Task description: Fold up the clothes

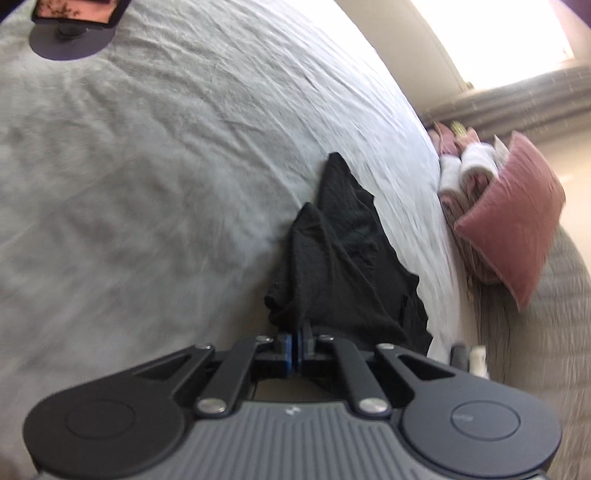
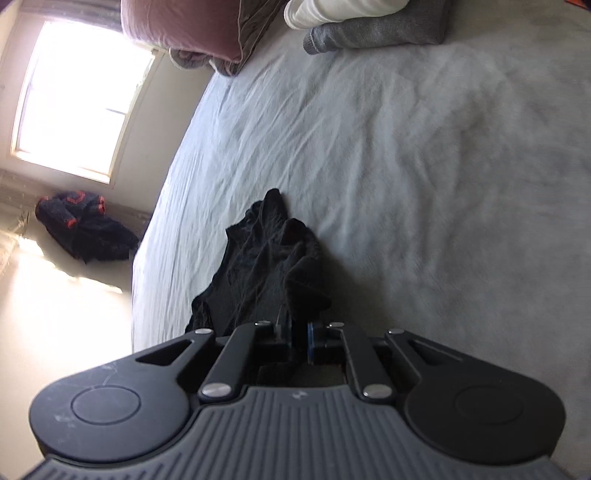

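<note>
A black garment [image 1: 343,258] lies bunched on the pale grey bedspread [image 1: 147,184] near the bed's edge. In the left wrist view my left gripper [image 1: 296,343] is shut on one end of this garment, whose cloth rises in a peak from the blue pads. The right wrist view shows the same black garment [image 2: 266,266] crumpled ahead of my right gripper [image 2: 300,341], which is shut on a fold of it with a narrow gap left by the cloth. The garment trails away from both grippers across the bedspread [image 2: 406,166].
A pink cushion [image 1: 517,221] and rolled white towels [image 1: 469,166] lie at the bed's side. A dark round stand [image 1: 72,40] sits on the bed at the far end. Grey socks [image 2: 376,33] and a white roll [image 2: 332,11] lie further off. A dark garment [image 2: 85,225] lies on the floor under the window.
</note>
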`<state>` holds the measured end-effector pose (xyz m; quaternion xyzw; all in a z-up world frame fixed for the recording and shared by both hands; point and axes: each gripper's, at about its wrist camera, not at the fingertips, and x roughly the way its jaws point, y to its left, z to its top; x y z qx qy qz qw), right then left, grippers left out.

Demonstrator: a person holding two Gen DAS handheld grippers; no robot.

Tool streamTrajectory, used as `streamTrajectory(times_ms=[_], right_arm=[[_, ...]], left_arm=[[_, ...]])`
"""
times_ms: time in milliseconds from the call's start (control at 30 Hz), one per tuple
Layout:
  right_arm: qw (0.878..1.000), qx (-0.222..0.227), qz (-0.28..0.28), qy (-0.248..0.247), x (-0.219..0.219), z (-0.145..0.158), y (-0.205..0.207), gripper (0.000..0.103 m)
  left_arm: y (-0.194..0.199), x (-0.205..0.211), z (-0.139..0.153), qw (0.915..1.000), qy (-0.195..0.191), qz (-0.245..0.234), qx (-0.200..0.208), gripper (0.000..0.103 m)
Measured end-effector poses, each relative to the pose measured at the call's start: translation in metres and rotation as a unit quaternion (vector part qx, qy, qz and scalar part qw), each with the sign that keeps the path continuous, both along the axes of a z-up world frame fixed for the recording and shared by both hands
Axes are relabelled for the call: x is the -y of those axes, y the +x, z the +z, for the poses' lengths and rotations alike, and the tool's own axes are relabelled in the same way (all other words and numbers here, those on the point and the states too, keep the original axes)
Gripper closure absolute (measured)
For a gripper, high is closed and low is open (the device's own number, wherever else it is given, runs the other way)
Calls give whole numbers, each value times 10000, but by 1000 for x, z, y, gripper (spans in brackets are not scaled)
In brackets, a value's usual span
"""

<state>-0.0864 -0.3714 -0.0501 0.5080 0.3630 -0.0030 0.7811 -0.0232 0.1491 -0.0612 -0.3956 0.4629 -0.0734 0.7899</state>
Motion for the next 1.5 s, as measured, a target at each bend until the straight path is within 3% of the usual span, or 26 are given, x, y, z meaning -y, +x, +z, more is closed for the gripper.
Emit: streamTrajectory(times_ms=[300, 367, 467, 500, 567, 733, 900, 967, 1033, 1133, 1267, 1300, 1367, 1500], right_arm=[[9967, 45, 598, -545, 2, -18, -24, 92], [9953, 65, 722, -646, 1, -27, -21, 88], [9936, 30, 855, -732, 1, -31, -15, 81], [9924, 88, 894, -839, 2, -28, -14, 76], [9886, 267, 921, -1157, 3, -18, -13, 58], [9773, 580, 870, -1844, -1, -3, 3, 57], [9718, 822, 914, -2011, -12, -3, 28, 57], [9643, 1028, 984, -2235, -21, -4, 35, 57], [9535, 1201, 1092, -2539, -29, -7, 44, 57], [9502, 1167, 1181, -2636, -32, -15, 54, 57], [9448, 1144, 1203, -2825, -36, -27, 64, 58], [9434, 1165, 1175, -2875, -37, -28, 64, 61], [9406, 1214, 1095, -2975, -39, -30, 62, 99], [9320, 1382, 728, -3270, -42, -27, 52, 99]], left_arm=[[-32, -7, -23, 9978, 198, -616, 108, 99], [-30, -7, -28, 9956, 281, -872, 209, 98], [-20, -9, -26, 9866, 335, -1565, 304, 85], [-15, -12, -23, 9836, 295, -1755, 298, 74], [-10, -17, -14, 9815, 351, -1831, 442, 57], [2, -16, 12, 9739, 1076, -1740, 985, 45], [24, 1, 7, 9692, 1521, -1419, 1317, 46], [31, 5, 3, 9667, 1653, -1243, 1507, 47], [38, 8, -2, 9664, 1641, -1170, 1593, 48], [46, 15, -8, 9656, 1648, -1108, 1679, 53], [50, 24, -16, 9631, 1764, -1013, 1760, 86], [50, 24, -18, 9636, 1746, -970, 1778, 95], [48, 27, -18, 9628, 1737, -899, 1867, 99], [34, 28, -13, 9528, 1963, -677, 2213, 100]])
